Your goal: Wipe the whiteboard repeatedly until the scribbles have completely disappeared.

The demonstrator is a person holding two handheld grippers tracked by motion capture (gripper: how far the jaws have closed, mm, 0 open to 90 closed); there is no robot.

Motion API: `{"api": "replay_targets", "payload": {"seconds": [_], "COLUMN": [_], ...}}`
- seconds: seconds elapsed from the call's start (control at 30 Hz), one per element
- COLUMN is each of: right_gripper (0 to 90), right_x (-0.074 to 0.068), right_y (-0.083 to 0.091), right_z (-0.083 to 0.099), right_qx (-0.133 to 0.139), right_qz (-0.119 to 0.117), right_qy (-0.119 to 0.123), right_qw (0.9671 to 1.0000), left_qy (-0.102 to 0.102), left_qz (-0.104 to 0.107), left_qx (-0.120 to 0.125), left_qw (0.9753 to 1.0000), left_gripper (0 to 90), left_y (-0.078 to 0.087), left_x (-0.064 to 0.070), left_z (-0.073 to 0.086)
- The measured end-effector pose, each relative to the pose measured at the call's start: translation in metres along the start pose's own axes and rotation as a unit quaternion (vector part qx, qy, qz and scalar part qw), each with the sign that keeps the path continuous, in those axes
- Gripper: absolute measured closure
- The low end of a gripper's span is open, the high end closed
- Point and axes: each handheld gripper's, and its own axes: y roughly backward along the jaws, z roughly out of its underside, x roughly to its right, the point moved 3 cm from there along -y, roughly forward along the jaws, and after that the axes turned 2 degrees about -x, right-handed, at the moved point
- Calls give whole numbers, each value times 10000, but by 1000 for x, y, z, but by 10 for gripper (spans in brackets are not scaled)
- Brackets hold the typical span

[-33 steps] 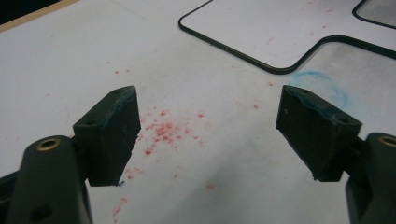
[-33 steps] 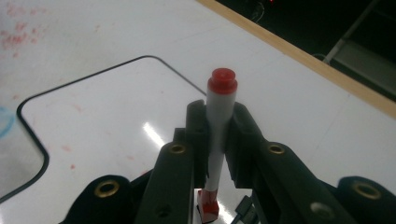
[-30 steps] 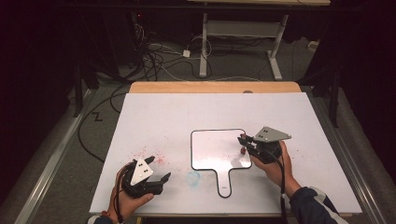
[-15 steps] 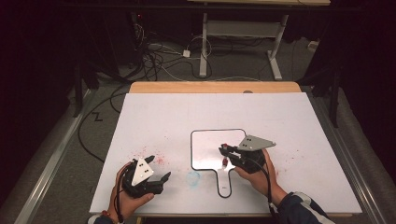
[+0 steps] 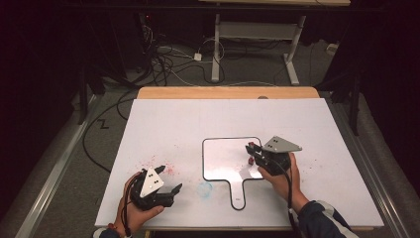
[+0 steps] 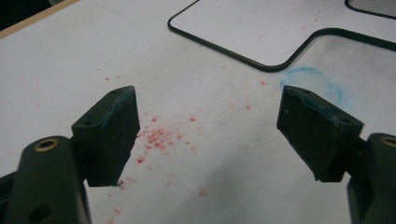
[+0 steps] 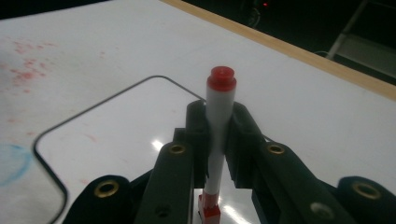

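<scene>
— Tabletop (image 5: 198, 124) first: what do we see?
— We see a flat white sheet, speckled red, under a glossy paddle-shaped whiteboard (image 5: 223, 158) with a thin black rim.
— Our grippers?
— Our right gripper (image 5: 252, 152) pinches a smooth white marker (image 7: 218, 121) with a red cap, now over the board's right side, shifted from its edge. Our left gripper (image 5: 171, 191) rests gaping.
</scene>
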Motion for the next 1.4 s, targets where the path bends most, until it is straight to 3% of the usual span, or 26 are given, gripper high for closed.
{"api": "replay_targets", "payload": {"seconds": [0.13, 0.2, 0.27, 0.3, 0.33, 0.37, 0.43, 0.67, 0.7, 0.83, 0.97, 1.17, 1.27, 1.33, 1.4], "right_gripper": [811, 811, 811, 811, 811, 811, 811, 811, 811, 810, 810, 811, 810, 810, 810], "right_x": [-19, -25, -24, -20, -16, -12, -7, -38, -39, -51, -64, -49, -48, -56, -64], "right_y": [-11, -13, -12, -11, -10, -10, -10, -9, -10, -14, -15, -8, -6, -7, -5], "right_z": [-6, -8, -8, -8, -7, -7, -7, -9, -8, -9, -11, -11, -10, -9, -10], "right_qx": [43, 15, -17, -48, -104, -119, -112, -33, 17, 73, 69, -150, -144, -77, -141], "right_qz": [-275, -263, -208, -88, 199, 282, 194, -629, -814, -1178, -1115, -536, -667, -968, -996], "right_qy": [51, 255, 304, 326, 489, 514, 281, 214, 158, -40, 281, 516, 407, 336, 440], "right_qw": [9996, 9993, 9993, 9994, 9986, 9982, 9994, 9978, 9966, 9930, 9933, 9971, 9968, 9947, 9940], "left_qy": [-5, -5, 26, 33, 36, 48, 53, 30, 30, 24, 36, 56, 76, 43, 44], "left_qz": [13, 30, 35, 39, 36, 40, 51, 79, 95, 115, 104, 88, 92, 97, 112], "left_qx": [5, -5, 19, 20, 28, 30, 7, 3, -3, -24, -54, -42, -62, -80, -98], "left_qw": [10000, 10000, 10000, 10000, 10000, 10000, 10000, 10000, 10000, 9999, 9999, 9999, 9999, 9999, 9999], "left_gripper": [201, 201, 202, 201, 201, 202, 201, 202, 202, 202, 202, 201, 201, 202, 201], "left_y": [-1, -1, -1, 0, 0, 0, 0, 0, 0, -2, -2, 0, -2, -2, -3], "left_x": [1, 1, 0, 0, 0, -1, 0, 2, 3, 5, 3, 3, 3, 4, 4], "left_z": [-1, -1, -1, -1, -1, -1, -1, -2, -2, 0, 0, 0, 0, 1, 1]}}
